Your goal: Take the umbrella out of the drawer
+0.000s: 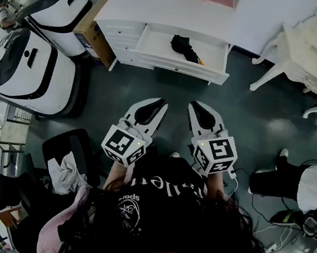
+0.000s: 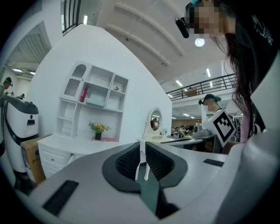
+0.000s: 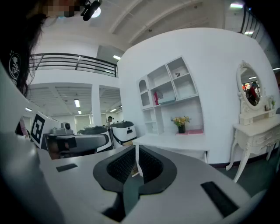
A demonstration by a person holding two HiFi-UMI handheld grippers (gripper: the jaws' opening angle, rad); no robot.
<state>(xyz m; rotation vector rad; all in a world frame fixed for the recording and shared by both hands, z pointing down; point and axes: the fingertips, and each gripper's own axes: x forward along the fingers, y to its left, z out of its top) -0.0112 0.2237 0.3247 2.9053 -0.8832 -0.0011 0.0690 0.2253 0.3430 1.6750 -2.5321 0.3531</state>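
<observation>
Dark floor (image 1: 248, 106) is stretching out ahead of a white desk (image 1: 162, 8), whose drawer (image 1: 180, 68) is standing pulled open with the black umbrella (image 1: 185, 47) lying inside, toward its right half. The left gripper (image 1: 163, 103) and right gripper (image 1: 192, 105) are hovering side by side near the person's body, well apart from the drawer, both with jaws pressed together and nothing between them. The sensible play now is stepping closer, spreading one pair of jaws early, and coming down over the umbrella's bunched middle, since loose fabric is likely slipping out of a shallow pinch.
</observation>
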